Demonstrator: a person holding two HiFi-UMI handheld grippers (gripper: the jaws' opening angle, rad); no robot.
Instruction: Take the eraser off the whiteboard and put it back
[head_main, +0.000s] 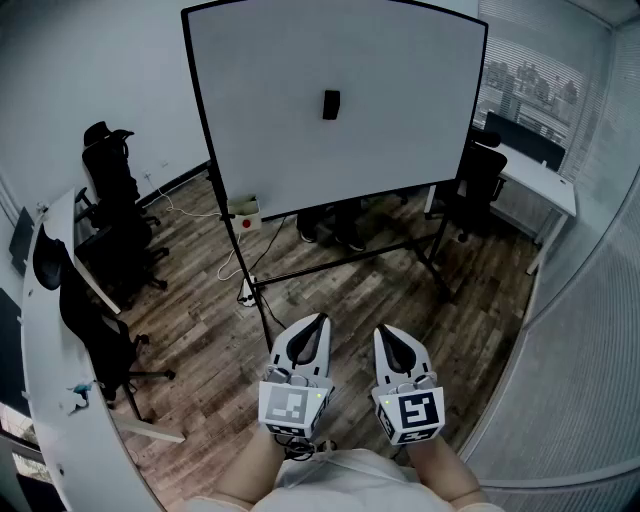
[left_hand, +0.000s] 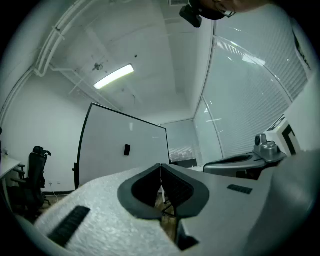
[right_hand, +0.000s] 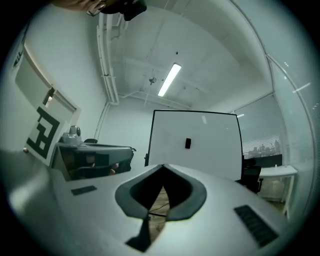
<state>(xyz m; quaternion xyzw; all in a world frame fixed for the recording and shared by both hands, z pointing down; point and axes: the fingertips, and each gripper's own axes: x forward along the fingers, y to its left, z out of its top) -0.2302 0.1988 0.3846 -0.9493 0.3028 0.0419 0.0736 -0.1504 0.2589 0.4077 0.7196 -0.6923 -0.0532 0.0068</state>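
Office: whiteboard (head_main: 400, 110), desks (head_main: 545, 182), swivel chairs (head_main: 112, 168)

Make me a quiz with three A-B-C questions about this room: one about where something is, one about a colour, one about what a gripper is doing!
1. Where is the eraser? A in a box; B stuck on the whiteboard; C in a gripper.
2. What colour is the eraser? A black; B yellow; C pink.
3. How are the left gripper's jaws? A wide apart; B shut, holding nothing; C clamped on the eraser.
Answers: 1 B, it sits near the whiteboard's upper middle. 2 A, it shows as a dark block on the pale whiteboard. 3 B, the tips meet with nothing between.
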